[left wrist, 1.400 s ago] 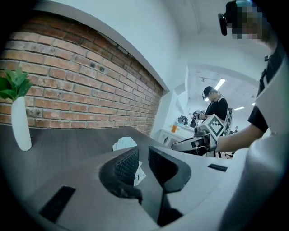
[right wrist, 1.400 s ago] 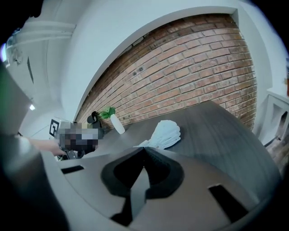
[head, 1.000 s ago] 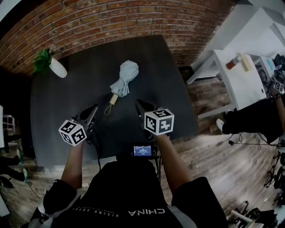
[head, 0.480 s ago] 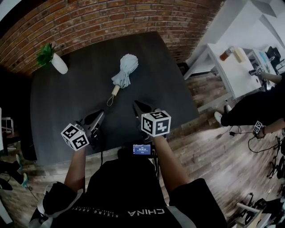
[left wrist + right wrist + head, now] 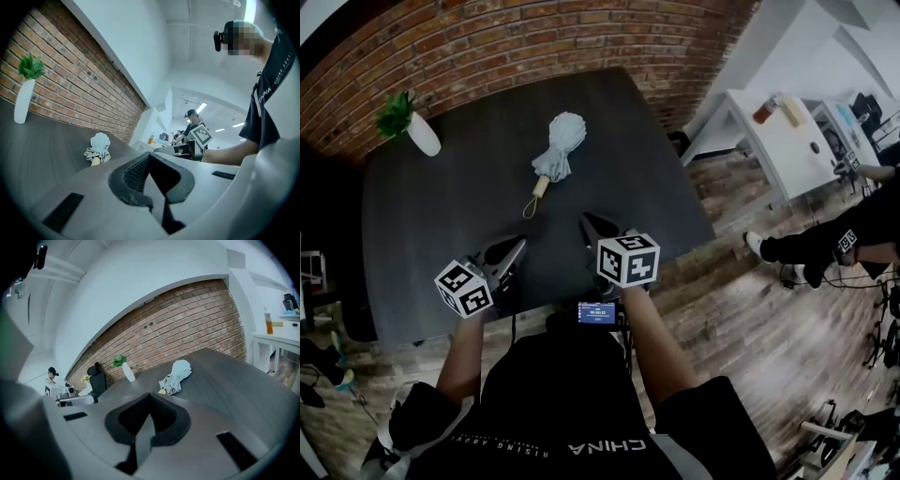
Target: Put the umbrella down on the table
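Observation:
A folded pale-blue umbrella (image 5: 557, 148) with a wooden handle and wrist loop lies on the dark table (image 5: 441, 216), canopy toward the brick wall. It also shows in the left gripper view as the umbrella (image 5: 98, 147) and in the right gripper view as the umbrella (image 5: 176, 376), lying alone. My left gripper (image 5: 512, 251) hovers over the table's near edge, jaws shut and empty. My right gripper (image 5: 592, 228) is shut and empty too, pointing toward the umbrella from well short of its handle. Neither gripper touches it.
A white vase with a green plant (image 5: 414, 128) stands at the table's far left corner. A brick wall (image 5: 487, 47) runs behind the table. A white desk (image 5: 778, 141) with a bottle stands to the right. A person's legs (image 5: 825, 246) are at the right.
Both grippers have drawn back toward the table's near edge, away from the umbrella, which stays lying where it was. The person at the right has shifted.

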Available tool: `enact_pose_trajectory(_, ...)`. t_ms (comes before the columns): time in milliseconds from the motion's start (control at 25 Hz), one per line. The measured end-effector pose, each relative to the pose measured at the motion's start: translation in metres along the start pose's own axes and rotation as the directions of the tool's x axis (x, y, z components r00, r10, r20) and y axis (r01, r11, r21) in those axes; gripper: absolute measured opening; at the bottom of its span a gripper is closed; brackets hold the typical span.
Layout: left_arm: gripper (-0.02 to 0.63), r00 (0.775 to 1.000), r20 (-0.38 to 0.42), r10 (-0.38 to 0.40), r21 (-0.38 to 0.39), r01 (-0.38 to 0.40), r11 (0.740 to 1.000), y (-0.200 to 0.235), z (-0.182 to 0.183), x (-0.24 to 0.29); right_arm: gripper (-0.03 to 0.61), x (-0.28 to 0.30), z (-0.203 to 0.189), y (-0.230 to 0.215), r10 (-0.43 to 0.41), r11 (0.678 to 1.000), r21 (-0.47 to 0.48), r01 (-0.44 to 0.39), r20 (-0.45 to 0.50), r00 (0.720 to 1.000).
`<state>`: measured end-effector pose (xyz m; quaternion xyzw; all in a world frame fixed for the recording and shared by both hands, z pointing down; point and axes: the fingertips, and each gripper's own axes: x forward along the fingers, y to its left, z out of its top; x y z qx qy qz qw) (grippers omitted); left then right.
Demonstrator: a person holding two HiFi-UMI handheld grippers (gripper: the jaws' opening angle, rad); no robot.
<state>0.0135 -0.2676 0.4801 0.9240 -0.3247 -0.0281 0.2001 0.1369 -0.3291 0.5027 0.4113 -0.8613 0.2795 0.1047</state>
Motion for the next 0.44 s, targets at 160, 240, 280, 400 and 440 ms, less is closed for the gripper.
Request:
enact_pose_trajectory(160,0.003,1.000,-0.019,-0.007,0.010,0.007,1.000,-0.0021,-0.0049,0.0002,0.008,-0.0017,-0.0012,0.0013,-0.004,1.000,0.000,0.004,0.005,1.000)
enact_pose_trajectory(240,0.003,1.000,-0.027,-0.009,0.015,0.009,1.000,-0.0021,-0.0069,-0.0008,0.008,-0.0018,-0.0012,0.0029,-0.005,1.000,-0.001,0.005,0.006,1.000)
enact_pose_trajectory(280,0.003,1.000,-0.029,-0.009,0.016,0.010,1.000,-0.0017,-0.0076,-0.0016,0.008,-0.0017,-0.0011,0.0037,-0.006,1.000,-0.001,0.006,0.007,1.000)
enact_pose_trajectory(400,0.003,0.999,-0.036,-0.010,0.018,0.011,1.000,-0.0001,-0.0093,-0.0041,0.008,-0.0013,-0.0018,0.0054,-0.008,1.000,0.003,0.008,0.010,1.000)
enact_pose_trajectory(440,0.003,0.999,-0.039,-0.011,0.019,0.011,1.000,0.0004,-0.0099,-0.0049,0.008,-0.0011,-0.0023,0.0059,-0.009,1.000,0.005,0.009,0.010,1.000)
